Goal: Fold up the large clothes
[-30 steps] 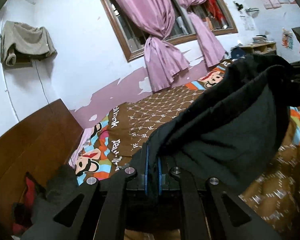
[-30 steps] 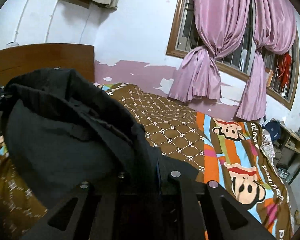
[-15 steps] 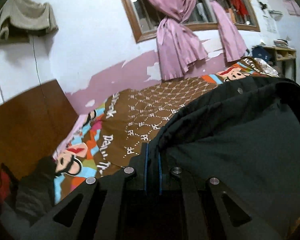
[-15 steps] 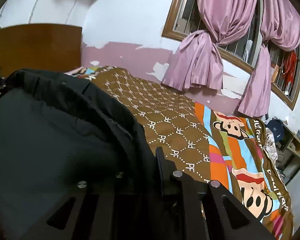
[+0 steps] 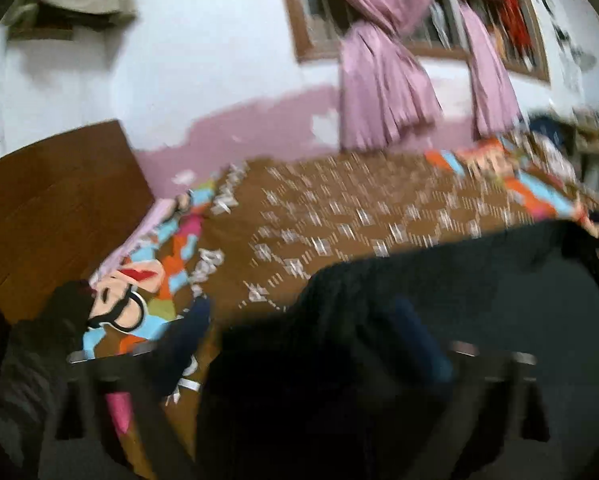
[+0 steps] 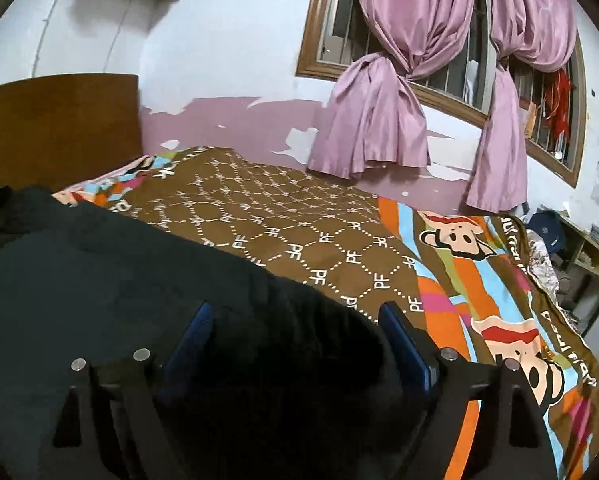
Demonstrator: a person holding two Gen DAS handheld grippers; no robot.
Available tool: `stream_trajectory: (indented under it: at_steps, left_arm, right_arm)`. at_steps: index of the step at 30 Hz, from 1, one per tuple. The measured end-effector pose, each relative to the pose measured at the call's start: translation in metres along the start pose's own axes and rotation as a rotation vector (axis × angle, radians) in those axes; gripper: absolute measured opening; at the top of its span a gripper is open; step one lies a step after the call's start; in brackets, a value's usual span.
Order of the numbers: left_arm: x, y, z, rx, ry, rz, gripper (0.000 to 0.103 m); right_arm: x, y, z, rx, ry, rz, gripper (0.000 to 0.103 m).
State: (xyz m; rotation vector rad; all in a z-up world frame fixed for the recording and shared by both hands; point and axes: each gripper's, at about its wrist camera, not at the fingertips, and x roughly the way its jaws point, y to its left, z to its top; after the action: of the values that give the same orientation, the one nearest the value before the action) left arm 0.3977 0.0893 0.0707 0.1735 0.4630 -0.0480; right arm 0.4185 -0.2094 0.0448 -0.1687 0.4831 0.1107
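Note:
A large black garment lies spread on the bed's brown patterned blanket. In the blurred left wrist view my left gripper has its jaws opening wide; the garment's left edge lies between the blue pads, which do not press on it. In the right wrist view the garment fills the lower left. My right gripper is also opening, its blue pads standing apart on either side of the garment's right corner. The blanket shows beyond it.
A wooden headboard stands at the bed's left end. Pink curtains hang on the far wall's window. A heap of dark clothes lies by the headboard. A shelf with clutter is at the far right.
Both grippers, shut on the lifted black garment before, have come down and sprung open. The garment has dropped from hanging between them to lying flat on the bed.

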Motion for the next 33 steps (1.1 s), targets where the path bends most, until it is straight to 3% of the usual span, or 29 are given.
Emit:
stream_trajectory:
  at_steps: [2, 5, 9, 13, 18, 23, 27, 33]
  left_arm:
    - [-0.018, 0.007, 0.002, -0.042, -0.047, -0.035, 0.097]
    - [-0.035, 0.009, 0.003, -0.055, -0.048, -0.091, 0.097]
    - [-0.06, -0.006, -0.012, -0.006, -0.044, -0.218, 0.098]
    - [-0.061, -0.033, -0.032, 0.082, 0.014, -0.339, 0.098]
    - [-0.023, -0.057, -0.036, 0.154, 0.067, -0.286, 0.098]
    - [0.031, -0.058, -0.014, 0.101, 0.164, -0.257, 0.102]
    - [0.062, -0.052, -0.014, 0.084, 0.226, -0.242, 0.102]
    - [0.088, -0.031, -0.026, -0.009, 0.292, -0.243, 0.102]
  right_arm:
    - [-0.013, 0.001, -0.001, 0.017, 0.015, 0.021, 0.088]
    - [-0.037, 0.005, -0.01, 0.063, 0.023, 0.127, 0.099]
    - [-0.039, 0.026, -0.033, 0.052, 0.113, 0.256, 0.099]
    - [-0.02, 0.04, -0.045, 0.027, 0.142, 0.264, 0.103]
    - [0.016, 0.028, -0.029, 0.063, 0.164, 0.23, 0.103]
    - [0.065, 0.0, -0.011, 0.146, 0.226, 0.178, 0.103]
    - [0.083, -0.015, -0.004, 0.202, 0.25, 0.176, 0.103]
    - [0.104, -0.008, -0.006, 0.148, 0.293, 0.198, 0.103]
